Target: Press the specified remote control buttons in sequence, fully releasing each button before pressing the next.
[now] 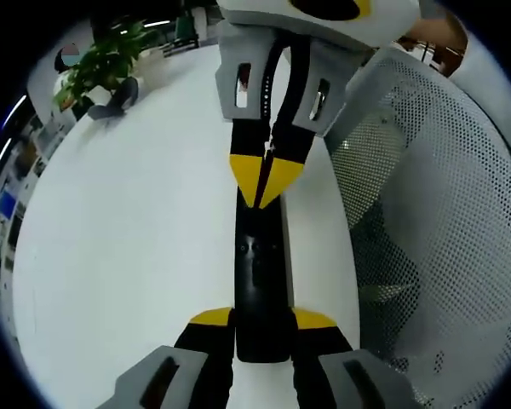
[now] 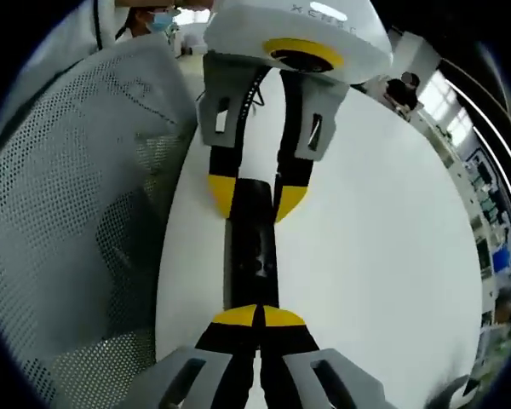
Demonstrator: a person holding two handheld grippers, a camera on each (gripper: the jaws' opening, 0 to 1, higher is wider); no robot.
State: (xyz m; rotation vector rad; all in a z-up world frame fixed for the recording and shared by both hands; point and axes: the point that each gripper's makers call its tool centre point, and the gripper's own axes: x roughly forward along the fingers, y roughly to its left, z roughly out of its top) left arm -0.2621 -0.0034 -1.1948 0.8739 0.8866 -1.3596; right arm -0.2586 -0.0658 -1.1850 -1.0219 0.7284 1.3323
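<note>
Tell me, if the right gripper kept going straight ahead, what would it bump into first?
Probably the black remote control, lying directly ahead of the shut right gripper. Beyond it is the left gripper, clamped on the remote's far end.

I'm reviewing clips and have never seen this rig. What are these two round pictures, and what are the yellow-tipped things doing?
A person holds a two-jaw tool in each hand, each with its own fisheye camera looking along its jaws. In the left gripper view, the left tool rises from the bottom, its jaws on either side of a black remote lying on a white table. The right tool comes in from the top, jaws closed to a point on the remote. The right gripper view shows the same scene from the opposite end. A mesh chair stands beside the table.
</note>
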